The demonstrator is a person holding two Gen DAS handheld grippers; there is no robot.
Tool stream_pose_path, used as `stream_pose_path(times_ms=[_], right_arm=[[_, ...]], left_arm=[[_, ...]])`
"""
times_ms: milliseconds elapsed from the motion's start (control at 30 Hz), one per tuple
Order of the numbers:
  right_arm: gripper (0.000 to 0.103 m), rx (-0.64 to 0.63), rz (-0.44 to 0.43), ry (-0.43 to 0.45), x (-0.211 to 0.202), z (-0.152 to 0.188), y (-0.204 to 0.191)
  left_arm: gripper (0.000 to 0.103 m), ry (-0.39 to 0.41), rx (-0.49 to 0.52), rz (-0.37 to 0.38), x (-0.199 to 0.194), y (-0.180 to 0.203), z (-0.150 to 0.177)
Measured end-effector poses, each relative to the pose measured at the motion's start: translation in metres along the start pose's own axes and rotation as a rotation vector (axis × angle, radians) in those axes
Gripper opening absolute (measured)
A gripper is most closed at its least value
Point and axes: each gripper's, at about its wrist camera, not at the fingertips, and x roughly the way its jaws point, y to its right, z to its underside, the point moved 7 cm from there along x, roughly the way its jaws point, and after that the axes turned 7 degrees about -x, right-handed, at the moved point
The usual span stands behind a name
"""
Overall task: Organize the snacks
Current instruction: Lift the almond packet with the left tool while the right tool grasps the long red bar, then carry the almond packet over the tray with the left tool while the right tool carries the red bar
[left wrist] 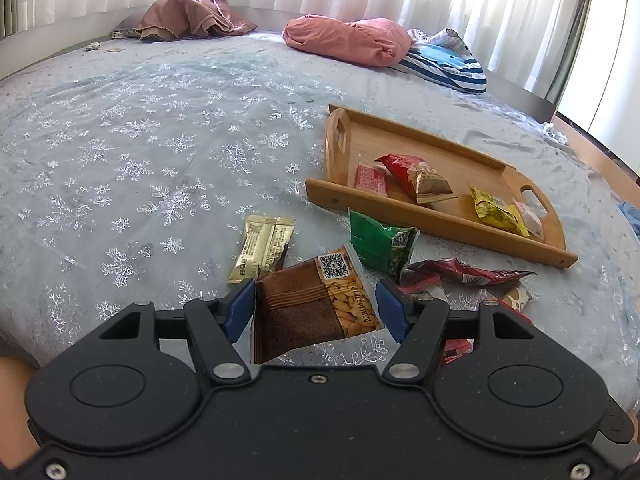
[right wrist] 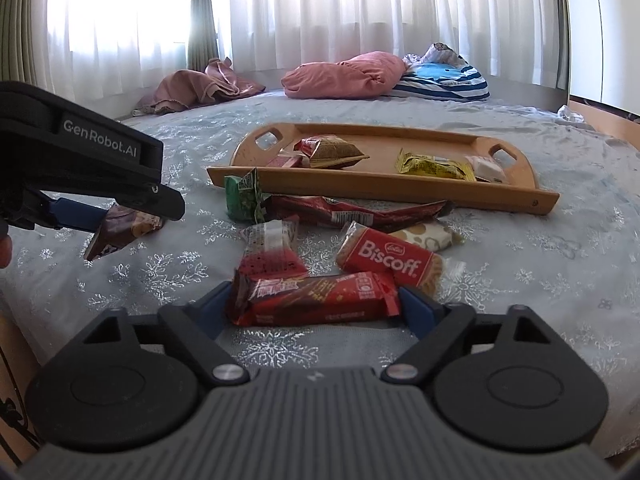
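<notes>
My left gripper [left wrist: 316, 310] is shut on a brown and orange snack packet [left wrist: 312, 310], held a little above the bed; the packet also shows in the right wrist view [right wrist: 124, 230]. My right gripper [right wrist: 316, 306] is shut on a red bar packet [right wrist: 316, 298] lengthwise between the blue pads. A wooden tray [left wrist: 432, 216] holds several snacks: a red packet [left wrist: 416, 178], a yellow packet [left wrist: 498, 210] and small pink ones. Loose on the bed lie a green packet [left wrist: 380, 246], a beige packet [left wrist: 262, 246], a long red packet [right wrist: 352, 210] and a Biscoff packet [right wrist: 386, 260].
The bed has a grey snowflake cover [left wrist: 160, 152]. A pink pillow [left wrist: 348, 40], a striped blue pillow [left wrist: 448, 64] and a brown cloth [left wrist: 192, 16] lie at the far side by white curtains. The bed's near edge is just below both grippers.
</notes>
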Motion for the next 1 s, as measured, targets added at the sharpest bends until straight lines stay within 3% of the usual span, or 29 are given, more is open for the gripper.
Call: stream_pose_path(times_ms=[167, 600, 1000], right_arm=[[0.068, 0.002, 0.0, 0.002, -0.005, -0.001, 0.004], [0.068, 0.001, -0.005, 0.027, -0.025, -0.008, 0.017], [0.068, 0.047, 0.104, 0.081, -0.025, -0.039, 0.079]], left_arm=[[0.063, 0.008, 0.004, -0.002, -0.001, 0.0, -0.002], [0.063, 0.041, 0.036, 0.013, -0.002, 0.009, -0.016], [0.063, 0.056, 0.055, 0.078, 0.005, 0.025, -0.057]])
